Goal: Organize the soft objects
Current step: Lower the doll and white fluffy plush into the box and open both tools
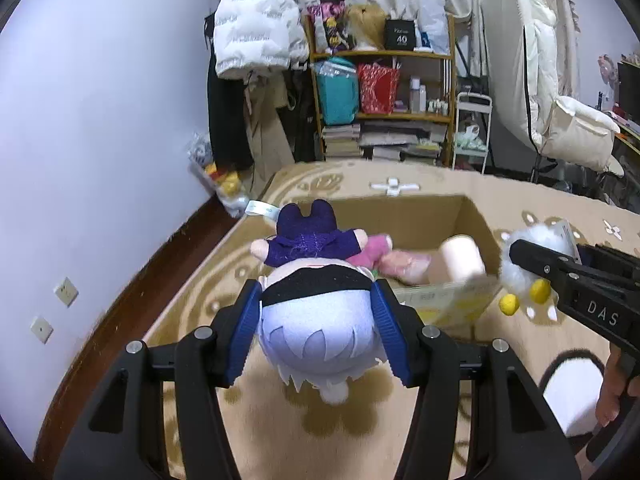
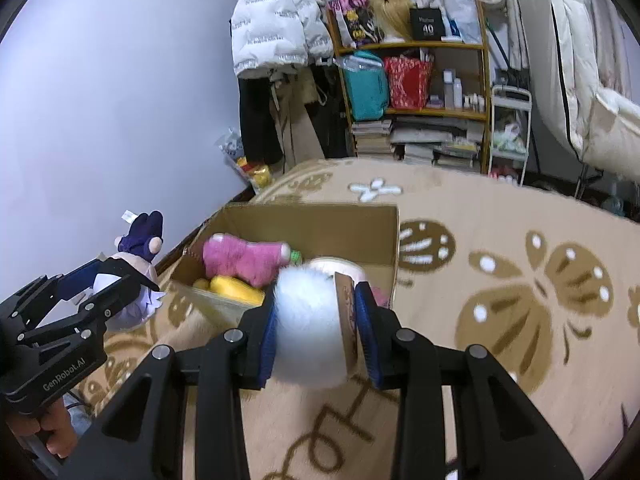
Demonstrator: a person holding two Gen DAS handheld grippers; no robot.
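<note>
My left gripper [image 1: 316, 312] is shut on a plush doll [image 1: 316, 320] with pale lilac hair, a black band and a purple outfit, held in the air over the rug in front of an open cardboard box [image 1: 472, 216]. In the right wrist view that doll [image 2: 132, 276] hangs in the left gripper [image 2: 108, 280] at the far left. My right gripper [image 2: 316, 316] is shut on a fluffy white plush [image 2: 308, 320] with a cardboard tag, just before the cardboard box [image 2: 360, 224]. The white plush [image 1: 532, 256] has yellow feet in the left wrist view. A pink plush [image 2: 240, 260] and a yellow one [image 2: 236, 290] lie inside the box.
A beige patterned rug [image 2: 520, 280] covers the floor. A wooden shelf [image 1: 384, 92] with bags and stacked books stands behind the box, a white jacket [image 1: 256, 24] hangs to its left, and a white chair [image 1: 560, 100] is at the right. A hand [image 1: 612, 392] holds the right gripper's handle.
</note>
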